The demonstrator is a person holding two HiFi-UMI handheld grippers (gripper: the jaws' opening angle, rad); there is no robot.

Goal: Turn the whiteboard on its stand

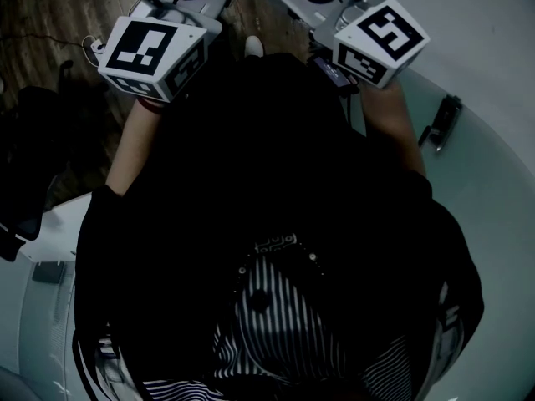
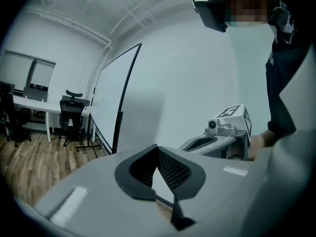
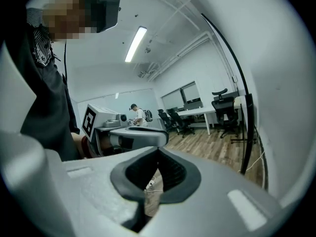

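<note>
Whiteboard point(image 2: 113, 100) is standing upright on its black stand point(image 2: 118, 130) on the wood floor point(image 2: 29, 164), out ahead of the person and apart from both tools. Left gripper view is catching it at a slant. Right gripper view is showing its dark frame edge point(image 3: 237, 68) running close by on the right.

Left gripper point(image 2: 157, 149) is pressing its jaws together with nothing between them. Right gripper point(image 3: 158, 152) is doing the same: pads meeting, empty. Head view is showing both tools held near the chest, side by side.

Judgement: nobody is working the board at this instant. Scene is fitting two readings: an approach ahead of a grip on the frame, or a stand-back after a turn. Board's angle alone is not settling which. Any grip on the frame would be calling for parted jaws and a reach across to that edge.
</note>
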